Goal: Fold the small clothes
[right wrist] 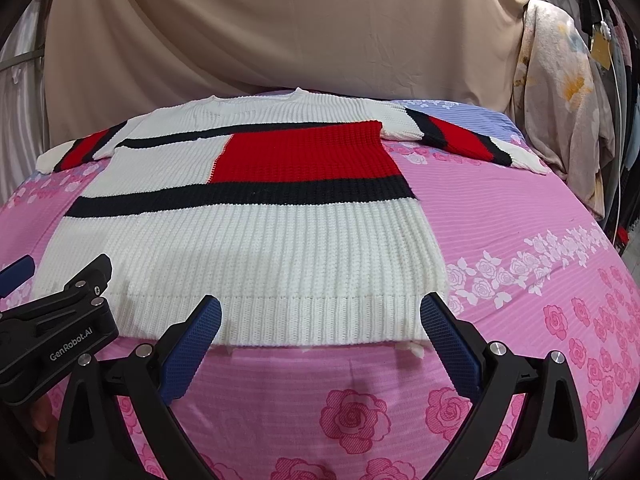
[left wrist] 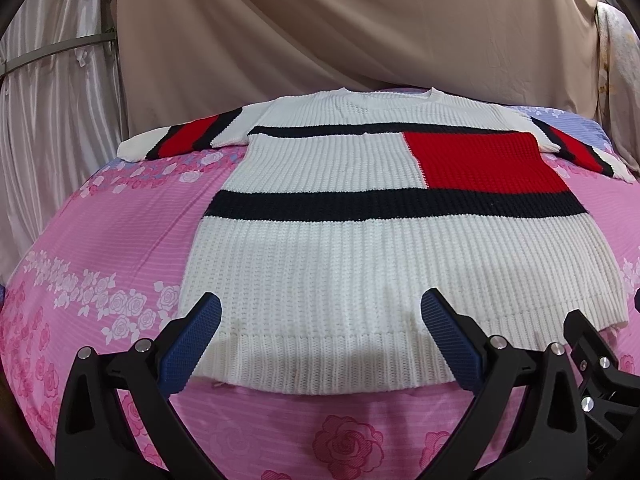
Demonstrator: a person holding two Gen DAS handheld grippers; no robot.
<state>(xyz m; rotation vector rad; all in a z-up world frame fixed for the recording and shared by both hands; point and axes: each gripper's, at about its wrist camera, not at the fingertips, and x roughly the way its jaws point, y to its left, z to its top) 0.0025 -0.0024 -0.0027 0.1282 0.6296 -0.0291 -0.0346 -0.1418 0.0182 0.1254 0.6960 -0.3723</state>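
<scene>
A white knit sweater [left wrist: 332,264] with black stripes and a red block lies flat on the pink bed, both short sleeves spread out, neck at the far side. It also shows in the right wrist view [right wrist: 248,248]. My left gripper [left wrist: 320,316] is open and empty, its blue pads over the left half of the near hem. My right gripper [right wrist: 320,316] is open and empty over the right half of the hem, near the right corner. The right gripper's body shows at the left wrist view's right edge [left wrist: 592,360]. The left gripper shows in the right wrist view [right wrist: 60,312].
A pink rose-print bedsheet [left wrist: 100,248] covers the bed, with a blue patch at the far right [right wrist: 472,116]. Beige curtains [left wrist: 320,20] hang behind the bed. A floral cloth [right wrist: 560,100] hangs at the right.
</scene>
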